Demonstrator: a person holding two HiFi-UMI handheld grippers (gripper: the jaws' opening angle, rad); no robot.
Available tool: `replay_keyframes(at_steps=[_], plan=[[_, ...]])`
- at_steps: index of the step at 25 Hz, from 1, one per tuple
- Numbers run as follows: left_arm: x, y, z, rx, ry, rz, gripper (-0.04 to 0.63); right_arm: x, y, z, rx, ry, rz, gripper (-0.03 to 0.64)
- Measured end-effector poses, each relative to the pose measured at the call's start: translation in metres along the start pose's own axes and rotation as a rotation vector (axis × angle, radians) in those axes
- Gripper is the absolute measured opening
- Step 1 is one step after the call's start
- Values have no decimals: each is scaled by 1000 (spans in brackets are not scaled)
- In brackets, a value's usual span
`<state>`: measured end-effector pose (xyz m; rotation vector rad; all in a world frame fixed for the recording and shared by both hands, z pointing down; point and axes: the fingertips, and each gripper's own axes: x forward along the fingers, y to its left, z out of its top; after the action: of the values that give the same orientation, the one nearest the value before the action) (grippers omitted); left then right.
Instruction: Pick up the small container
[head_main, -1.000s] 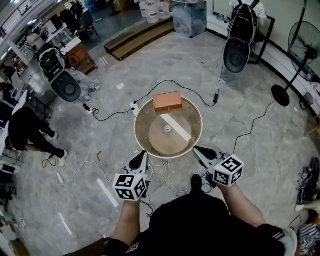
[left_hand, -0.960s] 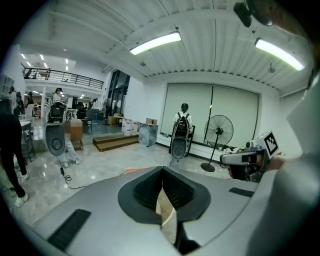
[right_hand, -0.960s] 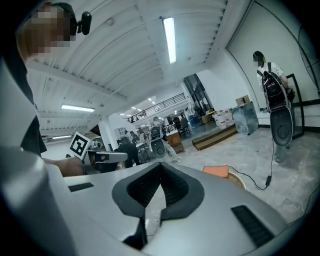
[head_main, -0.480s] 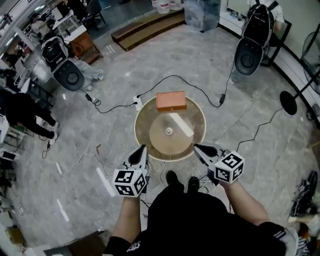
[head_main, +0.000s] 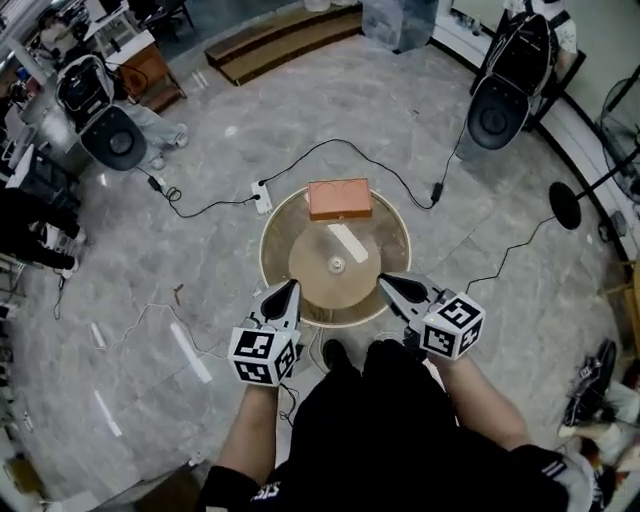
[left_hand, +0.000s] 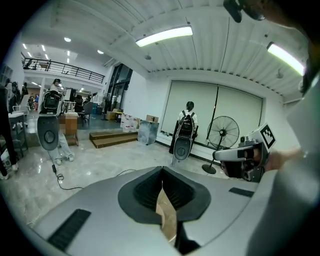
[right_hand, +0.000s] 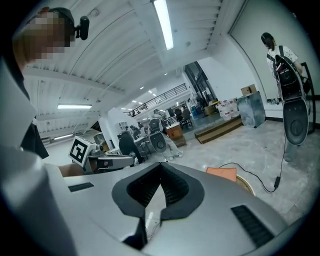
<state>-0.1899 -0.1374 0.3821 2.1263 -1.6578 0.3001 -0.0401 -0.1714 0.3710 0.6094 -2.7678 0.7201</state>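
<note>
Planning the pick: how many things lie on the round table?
3: the box at the far edge, the white strip just nearer, the small container at the centre. Part of the near edge is hidden.

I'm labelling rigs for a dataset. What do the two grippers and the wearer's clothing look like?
Left gripper and right gripper match: grey shells tapering to pointed black ribbed pads, each carrying a white cube with black square markers. The person wears a black top.

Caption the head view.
Left claw and right claw, both shut, poised at a round tan table bearing a rectangular orange box.
</note>
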Motion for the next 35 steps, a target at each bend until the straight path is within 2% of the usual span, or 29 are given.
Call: replay_keyframes(at_steps=[6,10,13,19,21,27,35], plan=[[44,9,-9,-31,62,2,14,22,-42,-16,48,78,8,14],[74,28,-20,-70,93,61,14,47,-77,-25,60,128,30,14],[104,45,-40,-63,121,100,12,70,-108,-31,51,131,29,14],[161,52,-79,-99,161,49,14,101,-150,-63,98,174,42,14],[180,58,-89,-98,156,36,14,110,-163,-81,114,198,40,14],[228,92,-116,-133,122,64,12,138,-196,-136,150,293,53,14],[272,112,-161,-105,100,2,14,191,-222,-170,157,314,64,14]])
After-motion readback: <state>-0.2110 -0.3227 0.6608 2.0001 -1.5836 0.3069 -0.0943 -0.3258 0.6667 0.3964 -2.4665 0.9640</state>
